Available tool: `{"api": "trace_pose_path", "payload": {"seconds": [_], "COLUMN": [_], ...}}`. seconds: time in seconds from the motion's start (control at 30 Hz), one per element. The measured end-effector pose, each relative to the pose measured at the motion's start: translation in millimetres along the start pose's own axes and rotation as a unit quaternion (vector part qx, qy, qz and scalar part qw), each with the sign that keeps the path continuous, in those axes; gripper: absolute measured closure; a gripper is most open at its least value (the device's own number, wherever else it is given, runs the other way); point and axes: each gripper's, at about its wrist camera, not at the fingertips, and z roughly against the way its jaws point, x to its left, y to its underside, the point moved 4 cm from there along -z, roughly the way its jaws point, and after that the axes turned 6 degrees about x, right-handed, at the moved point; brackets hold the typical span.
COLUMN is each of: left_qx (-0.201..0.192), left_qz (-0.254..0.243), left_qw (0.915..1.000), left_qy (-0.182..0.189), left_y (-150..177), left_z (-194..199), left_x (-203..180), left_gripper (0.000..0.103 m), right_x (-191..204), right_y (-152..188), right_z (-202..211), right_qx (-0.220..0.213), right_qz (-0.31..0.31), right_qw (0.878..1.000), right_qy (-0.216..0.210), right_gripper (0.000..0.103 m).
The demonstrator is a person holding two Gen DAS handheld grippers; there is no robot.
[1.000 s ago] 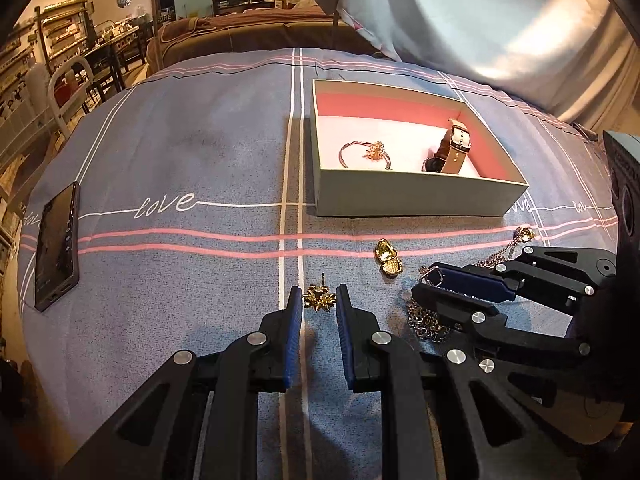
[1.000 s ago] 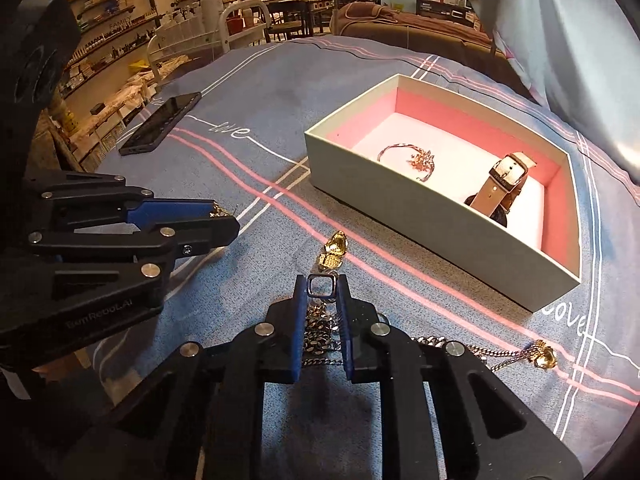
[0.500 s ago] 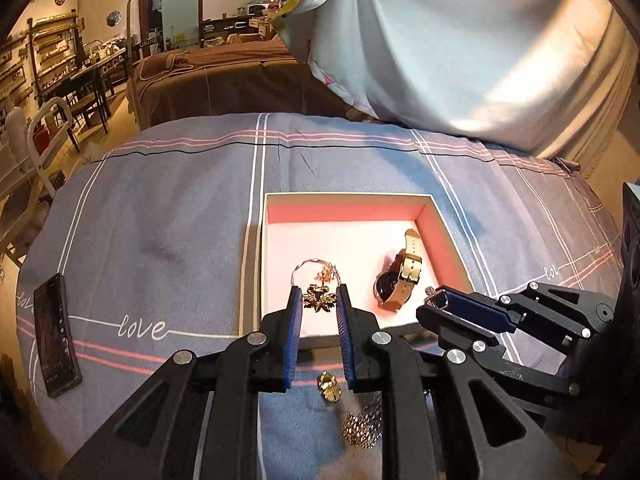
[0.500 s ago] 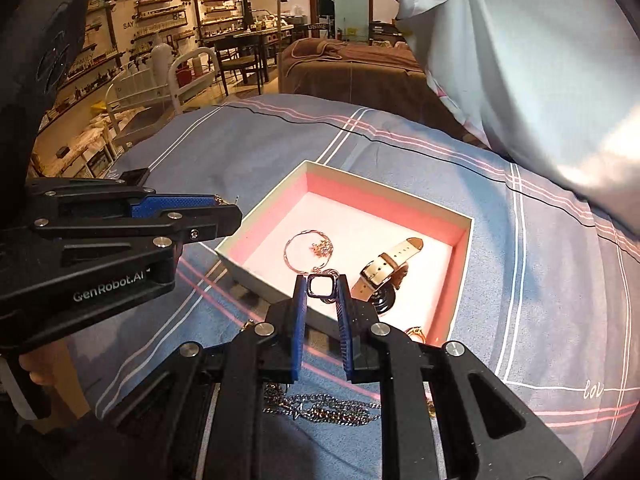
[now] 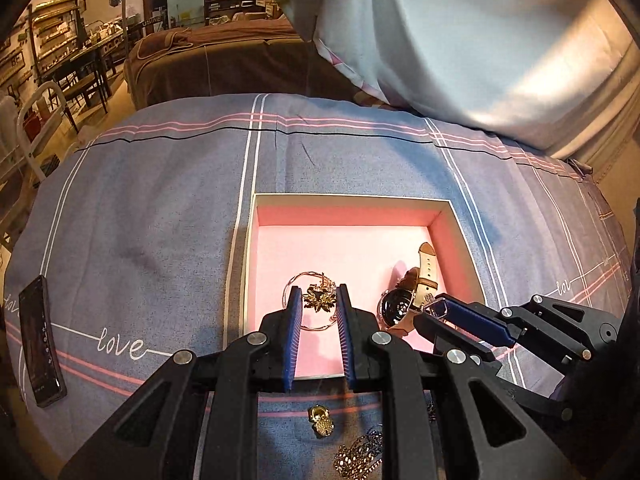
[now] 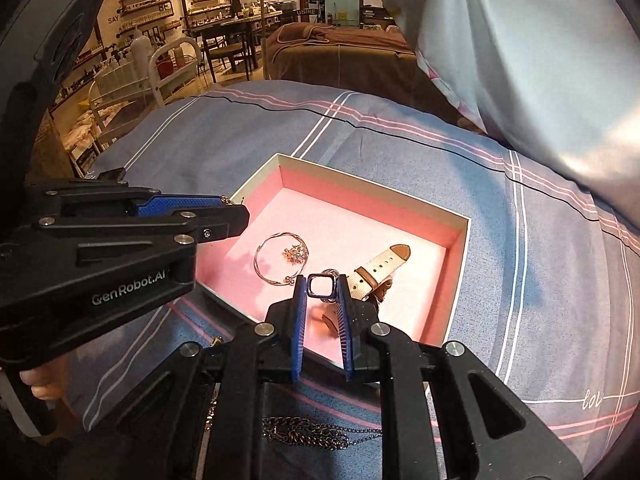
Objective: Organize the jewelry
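Observation:
An open box with a pink lining lies on the bedspread. In it are a rose-gold bangle and a watch with a tan strap. My left gripper is shut on a gold leaf-shaped brooch and holds it above the box's near left part. My right gripper is shut on a square-framed pendant whose chain hangs down, above the box's near edge.
A gold earring and a heap of chain lie on the bedspread in front of the box. A black phone lies at the left. A pale sheet hangs behind the bed.
Both grippers have lifted their pieces off the bedspread and moved forward over the box. The pendant's chain has come up off the cloth.

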Motion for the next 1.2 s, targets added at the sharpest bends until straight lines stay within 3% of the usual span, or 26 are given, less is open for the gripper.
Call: {"api": "trace_pose_path", "payload": {"seconds": [0.2,0.23,0.27,0.33,0.47,0.6,0.7,0.8,0.87,1.0,1.13,1.2], "left_qx": [0.003,0.002,0.0,-0.028,-0.027,0.007,0.031,0.018,0.012,0.012,0.017,0.009], "left_qz": [0.001,0.002,0.004,0.008,-0.024,-0.065,-0.082,-0.085,-0.082,-0.081,-0.085,-0.092], "left_qw": [1.0,1.0,0.9999,0.9992,0.9993,0.9979,0.9961,0.9954,0.9956,0.9956,0.9954,0.9949], "left_qy": [0.0,-0.004,-0.014,-0.026,-0.014,-0.003,-0.012,-0.04,-0.045,-0.046,-0.04,-0.041], "left_y": [-2,-2,0,8,51,91,105,112,111,106,101,102], "left_z": [-3,-2,2,18,32,6,-19,-17,-11,-10,-18,-15], "left_x": [0,1,3,8,1,-31,-50,-49,-42,-35,-47,-55], "left_gripper": [0.085,0.073,0.041,0.018,0.016,0.016,0.018,0.018,0.018,0.018,0.018,0.018], "right_x": [1,0,-4,-13,-50,-79,-72,-45,-27,-55,-74,-73], "right_y": [2,5,9,23,82,128,128,129,129,135,135,132], "right_z": [-6,-7,-5,12,38,22,5,-14,-10,5,1,1], "right_qx": [0.01,0.021,0.025,-0.001,-0.027,0.001,-0.011,0.002,-0.014,-0.026,-0.003,-0.011], "right_qz": [0.004,0.007,0.009,0.009,-0.033,-0.078,-0.067,-0.039,-0.01,-0.062,-0.064,-0.065], "right_qw": [1.0,1.0,0.999,0.996,0.993,0.989,0.988,0.994,0.996,0.99,0.989,0.99], "right_qy": [0.009,0.02,0.045,0.092,0.113,0.122,0.14,0.099,0.083,0.124,0.133,0.122], "right_gripper": [0.087,0.077,0.056,0.039,0.033,0.033,0.033,0.033,0.033,0.032,0.032,0.032]}}
